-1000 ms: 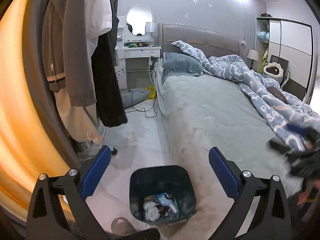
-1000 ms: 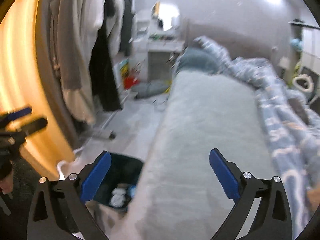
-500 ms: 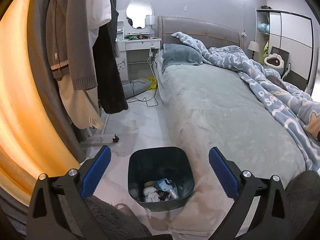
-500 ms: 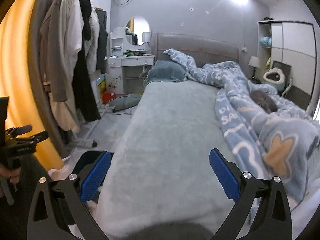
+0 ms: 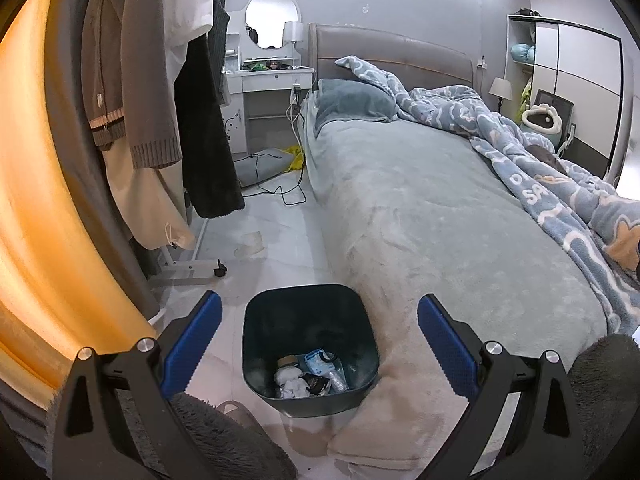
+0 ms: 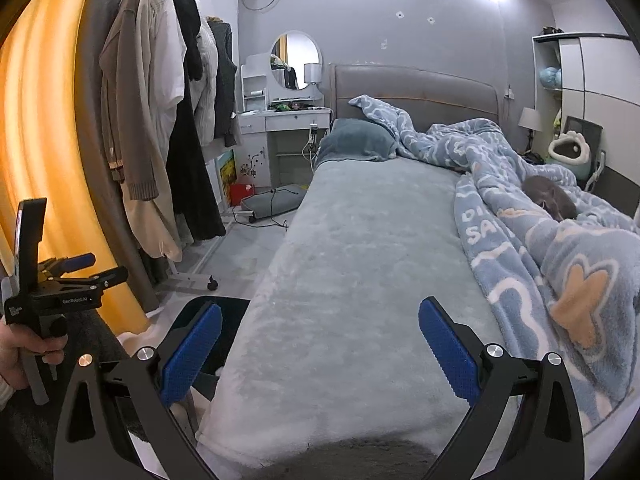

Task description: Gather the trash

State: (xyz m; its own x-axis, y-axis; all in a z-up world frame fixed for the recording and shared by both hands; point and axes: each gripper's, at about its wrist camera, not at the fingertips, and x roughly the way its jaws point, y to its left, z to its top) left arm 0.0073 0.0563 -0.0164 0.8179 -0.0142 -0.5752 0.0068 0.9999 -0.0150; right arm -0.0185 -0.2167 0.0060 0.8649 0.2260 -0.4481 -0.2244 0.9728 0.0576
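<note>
A dark teal trash bin stands on the floor by the bed's foot corner, with crumpled paper and wrappers at its bottom. My left gripper is open and empty, held above the bin. My right gripper is open and empty over the foot of the grey-green bed. The bin's rim shows at the lower left of the right wrist view. The left gripper body also shows there, held in a hand.
A clothes rack with hanging coats stands left on a wheeled base. A scrap of paper lies on the floor. Cables trail by a white dresser. A blue quilt covers the bed's right side.
Both views pulled back and steadied. The right gripper swung from the bin side to over the bed. The left gripper stays over the bin.
</note>
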